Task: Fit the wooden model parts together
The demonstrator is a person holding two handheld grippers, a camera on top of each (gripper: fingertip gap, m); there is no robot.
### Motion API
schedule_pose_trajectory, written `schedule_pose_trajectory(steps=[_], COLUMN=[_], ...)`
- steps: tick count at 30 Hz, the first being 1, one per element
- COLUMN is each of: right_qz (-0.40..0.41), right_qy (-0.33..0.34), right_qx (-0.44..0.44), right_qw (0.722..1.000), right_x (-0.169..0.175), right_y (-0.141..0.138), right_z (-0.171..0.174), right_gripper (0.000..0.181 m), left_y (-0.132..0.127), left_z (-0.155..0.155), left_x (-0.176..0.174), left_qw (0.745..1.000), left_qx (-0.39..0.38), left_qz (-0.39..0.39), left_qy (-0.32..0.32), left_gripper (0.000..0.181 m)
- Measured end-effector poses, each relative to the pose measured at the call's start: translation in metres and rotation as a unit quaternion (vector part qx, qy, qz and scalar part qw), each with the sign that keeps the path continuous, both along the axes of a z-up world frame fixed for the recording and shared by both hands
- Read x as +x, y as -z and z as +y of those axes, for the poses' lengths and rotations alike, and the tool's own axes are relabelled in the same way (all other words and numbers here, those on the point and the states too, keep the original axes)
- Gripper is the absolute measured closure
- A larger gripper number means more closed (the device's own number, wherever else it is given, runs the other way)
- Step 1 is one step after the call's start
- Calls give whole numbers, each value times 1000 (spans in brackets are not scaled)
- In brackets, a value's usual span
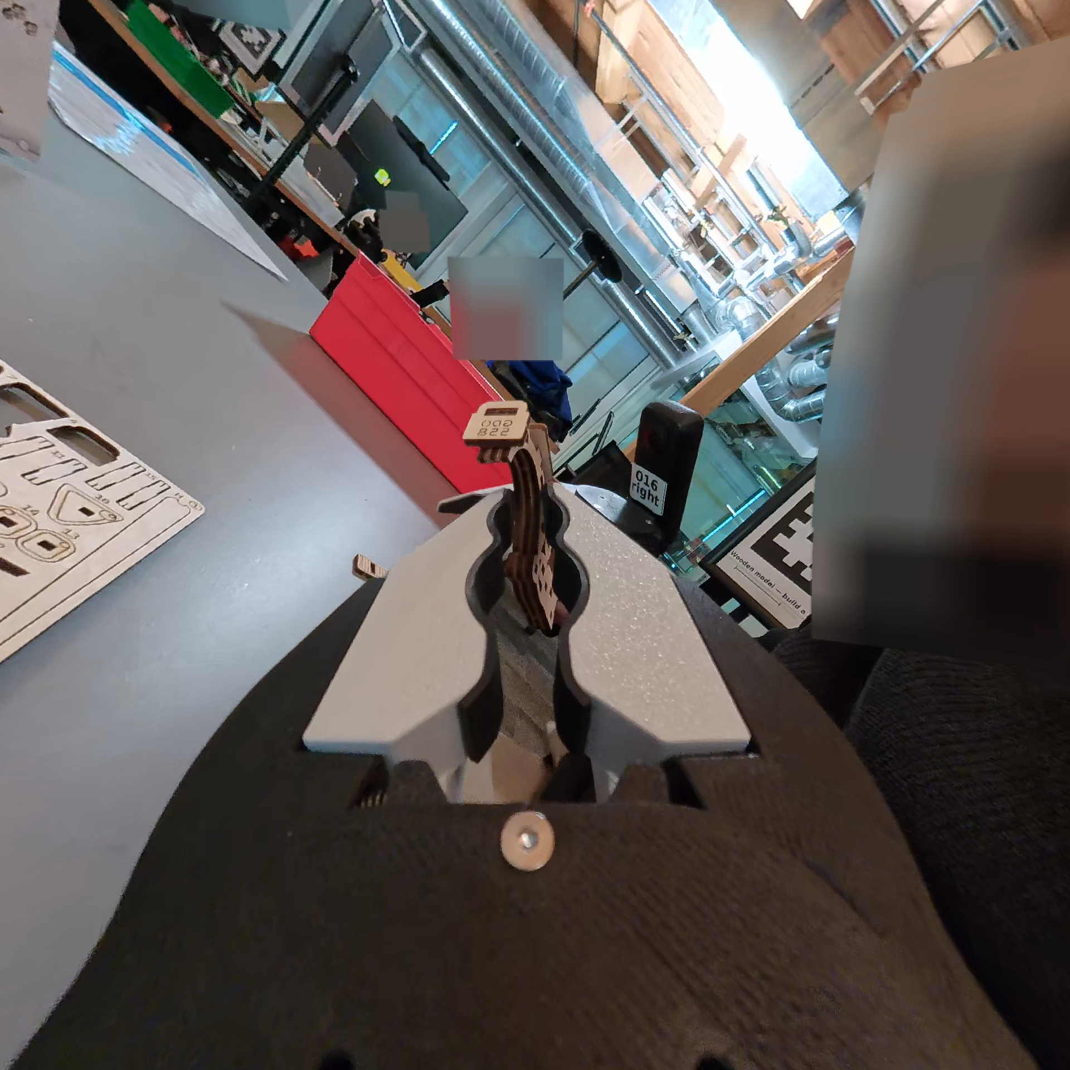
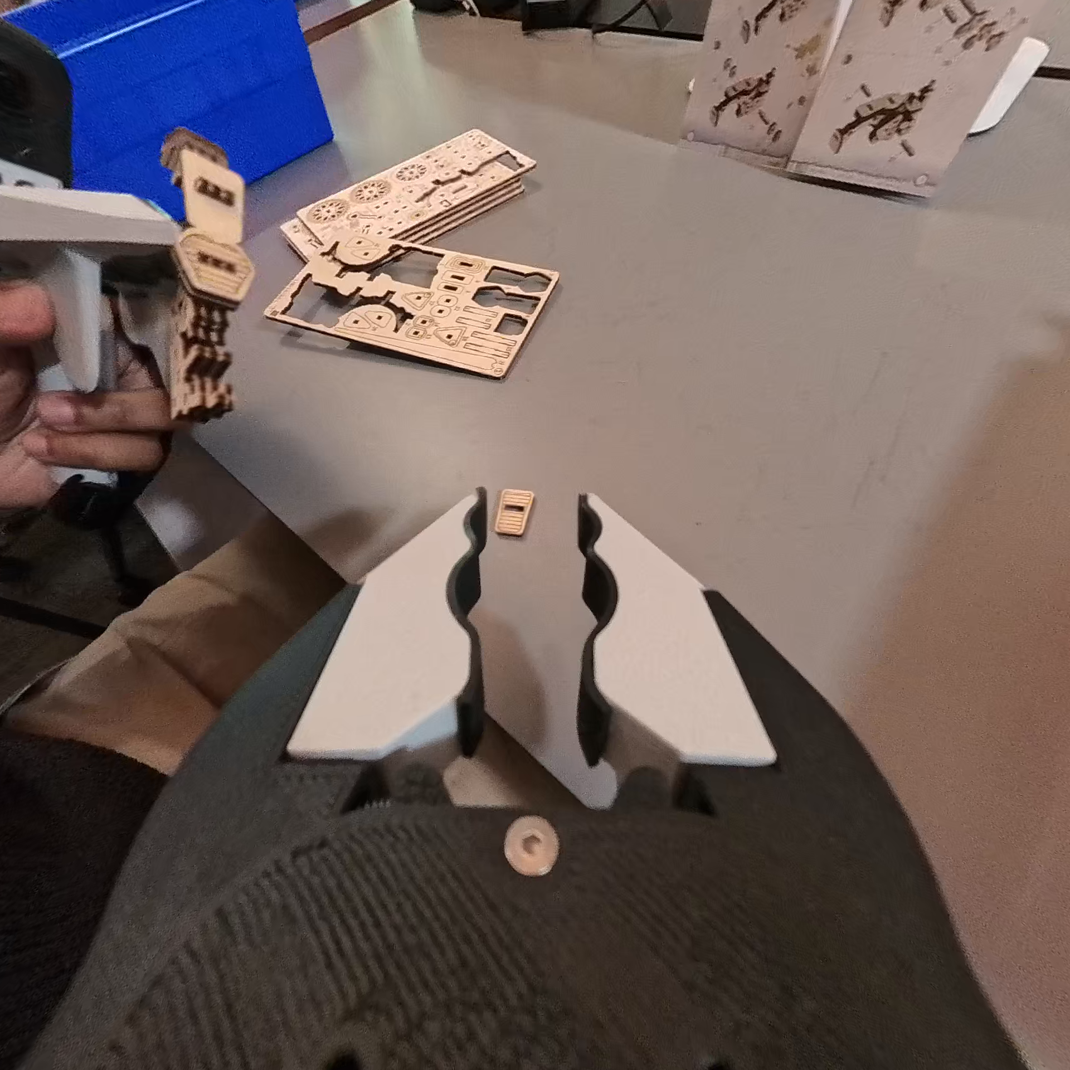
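My left gripper (image 1: 528,509) is shut on a part-built wooden model (image 1: 524,504), a stack of layered plywood pieces with small flat plates at its top. It holds the model up off the grey table. The same model (image 2: 202,301) shows at the left of the right wrist view, held in the left gripper (image 2: 173,243). My right gripper (image 2: 530,509) is open and empty, low over the table. A small slotted wooden piece (image 2: 513,512) lies flat on the table between its fingertips, close to the left finger (image 2: 405,625).
Punched plywood part sheets (image 2: 428,301) lie on the grey table (image 2: 752,376) beyond the right gripper, one also in the left wrist view (image 1: 69,521). Instruction pages (image 2: 839,92) stand at the back right. A blue bin (image 2: 173,75) and a red bin (image 1: 399,370) sit at the table's edges. One gripper's finger ends stand about 12 cm off the other's.
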State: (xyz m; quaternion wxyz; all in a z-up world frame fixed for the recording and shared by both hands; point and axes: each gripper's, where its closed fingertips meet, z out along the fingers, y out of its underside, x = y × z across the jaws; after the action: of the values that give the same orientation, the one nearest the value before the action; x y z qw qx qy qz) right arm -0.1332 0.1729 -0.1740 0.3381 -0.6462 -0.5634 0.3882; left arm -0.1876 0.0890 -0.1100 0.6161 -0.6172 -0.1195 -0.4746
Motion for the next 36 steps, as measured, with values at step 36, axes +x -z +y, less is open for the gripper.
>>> schedule_pose_trajectory(steps=[36], right_qz=[260], right_qy=[-48], right_qx=[-247], right_qw=[932], right_x=[6], right_y=[-84], right_z=[28], right_gripper=[168], left_y=[10], left_z=[61], left_x=[57], left_qw=[980], left_qx=[8], left_qz=[166], left_qy=[110], left_gripper=[173])
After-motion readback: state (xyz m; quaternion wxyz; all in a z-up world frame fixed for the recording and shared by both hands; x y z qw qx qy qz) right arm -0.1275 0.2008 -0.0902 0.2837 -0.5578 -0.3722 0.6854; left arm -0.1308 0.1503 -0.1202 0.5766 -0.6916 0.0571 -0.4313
